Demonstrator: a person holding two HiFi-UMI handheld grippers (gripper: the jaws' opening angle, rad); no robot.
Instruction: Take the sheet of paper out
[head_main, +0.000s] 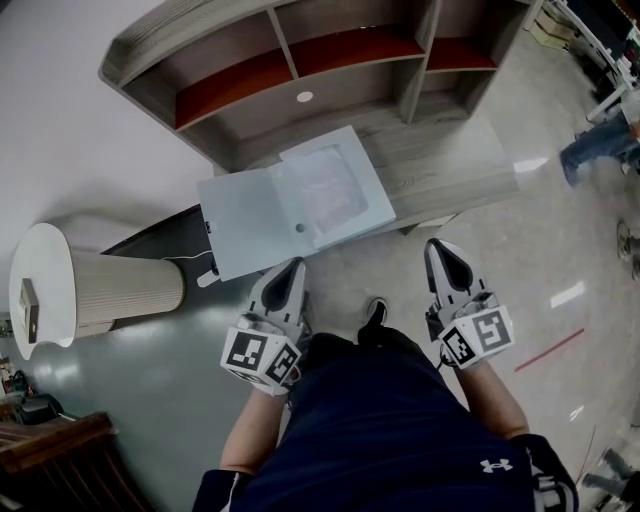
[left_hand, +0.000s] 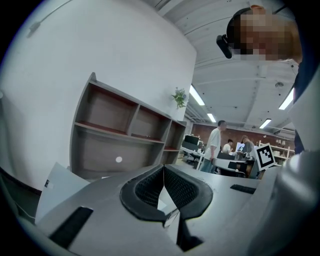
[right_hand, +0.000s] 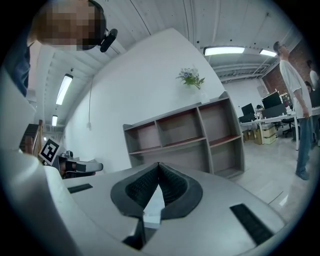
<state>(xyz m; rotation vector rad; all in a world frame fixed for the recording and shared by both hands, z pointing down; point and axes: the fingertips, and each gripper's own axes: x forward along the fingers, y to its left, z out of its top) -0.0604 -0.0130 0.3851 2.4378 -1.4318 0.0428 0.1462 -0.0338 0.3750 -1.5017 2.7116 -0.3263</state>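
Observation:
A white flat machine (head_main: 355, 165) sits on the wooden desk with its lid (head_main: 245, 225) swung open to the left. A pale sheet of paper (head_main: 330, 190) lies on its bed. In the head view my left gripper (head_main: 291, 266) is just short of the lid's near edge, and my right gripper (head_main: 440, 246) hangs over the floor to the right of the machine. Both are shut and hold nothing. In the left gripper view the left gripper (left_hand: 163, 168) has its jaws closed together, with the lid (left_hand: 60, 192) low at the left. The right gripper (right_hand: 159, 164) shows the same closed jaws.
The desk (head_main: 450, 150) carries a shelf unit (head_main: 300, 60) against the white wall. A ribbed white cylinder (head_main: 100, 290) stands on the floor at the left. Someone's legs (head_main: 600, 145) are at the far right, and more people and desks (left_hand: 220, 147) lie beyond.

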